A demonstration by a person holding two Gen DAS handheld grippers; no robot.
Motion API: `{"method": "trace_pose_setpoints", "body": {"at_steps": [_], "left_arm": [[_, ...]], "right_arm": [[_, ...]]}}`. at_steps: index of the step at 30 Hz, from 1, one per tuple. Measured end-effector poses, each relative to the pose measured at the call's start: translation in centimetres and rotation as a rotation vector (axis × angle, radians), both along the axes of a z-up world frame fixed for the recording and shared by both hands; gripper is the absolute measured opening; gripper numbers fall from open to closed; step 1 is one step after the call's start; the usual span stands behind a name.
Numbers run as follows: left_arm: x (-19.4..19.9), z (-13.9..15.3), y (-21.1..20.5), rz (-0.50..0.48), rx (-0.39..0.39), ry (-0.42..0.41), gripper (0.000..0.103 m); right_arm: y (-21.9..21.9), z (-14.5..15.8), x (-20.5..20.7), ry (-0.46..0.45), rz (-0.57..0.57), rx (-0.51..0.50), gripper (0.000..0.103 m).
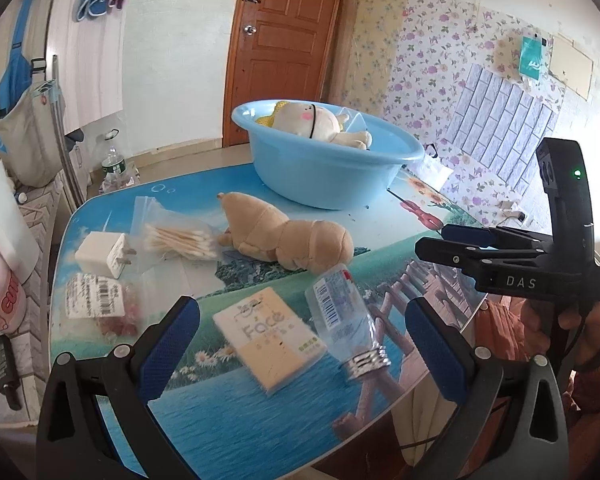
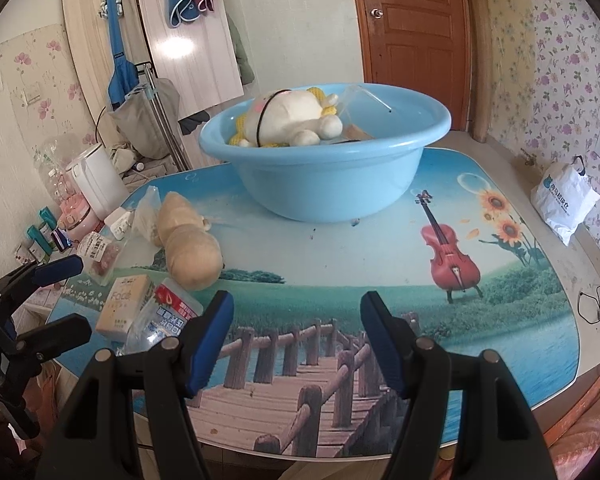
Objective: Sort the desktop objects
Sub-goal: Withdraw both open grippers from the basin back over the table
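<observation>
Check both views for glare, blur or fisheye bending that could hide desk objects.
Left wrist view: strong barrel bending with dark corners; the clear bottle looks slightly smeared, the table evenly lit. Right wrist view: a bright glare patch on the wall panel; the blue basin stays sharp, the edges bowed.
</observation>
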State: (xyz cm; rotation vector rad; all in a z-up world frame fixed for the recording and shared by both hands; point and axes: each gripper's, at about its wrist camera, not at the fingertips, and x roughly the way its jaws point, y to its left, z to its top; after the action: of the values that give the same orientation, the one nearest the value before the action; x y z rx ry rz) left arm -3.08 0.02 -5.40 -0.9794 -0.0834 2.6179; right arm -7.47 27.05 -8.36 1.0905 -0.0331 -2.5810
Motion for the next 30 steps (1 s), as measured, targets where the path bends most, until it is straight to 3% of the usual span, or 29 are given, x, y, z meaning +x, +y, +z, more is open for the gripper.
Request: {"method": "trace_pose_setpoints", "body": {"at_steps": [10,21,30], "left_arm": [[0.7,-1.5,-2.5,0.040,0.054,-0.044,0.103],[0.5,-2.2,-2.4,0.038,0.039,-0.057,0.103],[0.3,-2.7,-2.8,0.044,0.043,-0.066,0.103]], "right_arm": [[-0.5,-0.6,0.0,-0.021,0.013,-0.003,0.066],[-1.0,-0.8,0.3,-0.034,0.030,-0.020,0.066],[-3.8,-0.5,1.1,-0.058,0.118,-0.051,0.066]]}}
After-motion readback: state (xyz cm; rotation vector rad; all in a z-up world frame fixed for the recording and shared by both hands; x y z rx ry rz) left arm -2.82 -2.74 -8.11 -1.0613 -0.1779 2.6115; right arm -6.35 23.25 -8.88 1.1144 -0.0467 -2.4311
